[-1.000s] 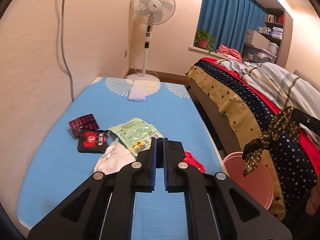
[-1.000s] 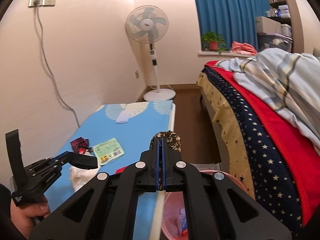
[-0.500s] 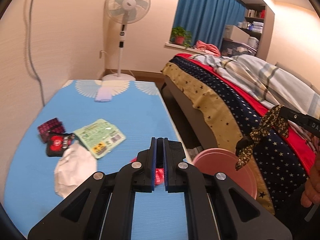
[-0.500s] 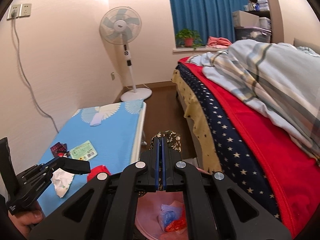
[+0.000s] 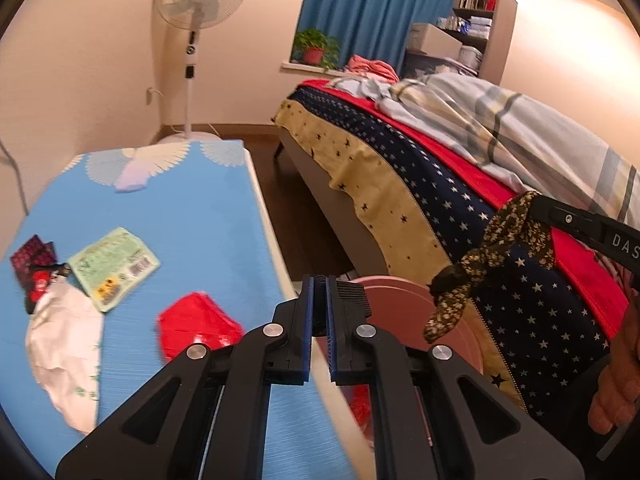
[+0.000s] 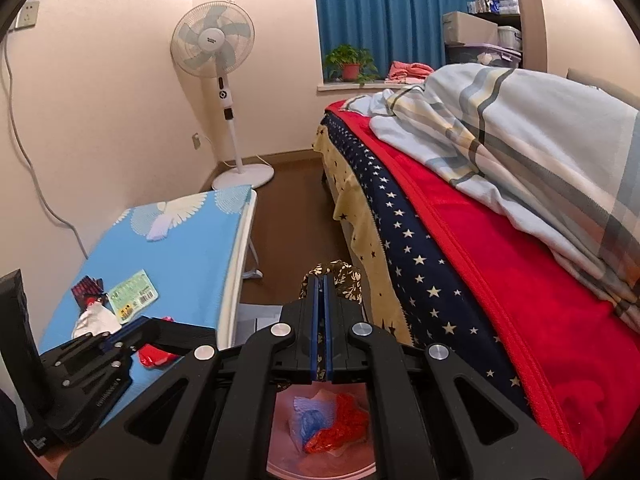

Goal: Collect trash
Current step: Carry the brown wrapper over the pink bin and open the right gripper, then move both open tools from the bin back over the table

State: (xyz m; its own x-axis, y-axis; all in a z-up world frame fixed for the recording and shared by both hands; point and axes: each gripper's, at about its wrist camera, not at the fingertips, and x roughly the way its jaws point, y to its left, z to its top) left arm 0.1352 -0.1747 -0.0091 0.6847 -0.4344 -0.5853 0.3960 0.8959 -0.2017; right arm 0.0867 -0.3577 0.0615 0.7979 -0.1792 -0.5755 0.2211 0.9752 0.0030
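Note:
My right gripper (image 6: 320, 284) is shut on a dark floral cloth strip (image 6: 348, 278) and holds it above the pink bin (image 6: 320, 464), which holds red and blue trash. The strip also shows in the left wrist view (image 5: 492, 256), hanging over the bin (image 5: 404, 300). My left gripper (image 5: 320, 296) is shut and empty, above the right edge of the blue table (image 5: 192, 208). On the table lie a red wrapper (image 5: 196, 328), a white crumpled paper (image 5: 64, 356), a green packet (image 5: 114, 266) and dark red-black wrappers (image 5: 34, 268).
A bed (image 6: 500, 260) with a star-patterned cover and a striped quilt runs along the right. A standing fan (image 6: 220, 80) is in the far corner. A narrow strip of brown floor (image 6: 288, 216) lies between table and bed. A white cloth (image 5: 132, 178) lies at the table's far end.
Both grippers have swung to the right, toward the bin. The right gripper, with the cloth strip, has come over the bin. The table items have shifted left in view.

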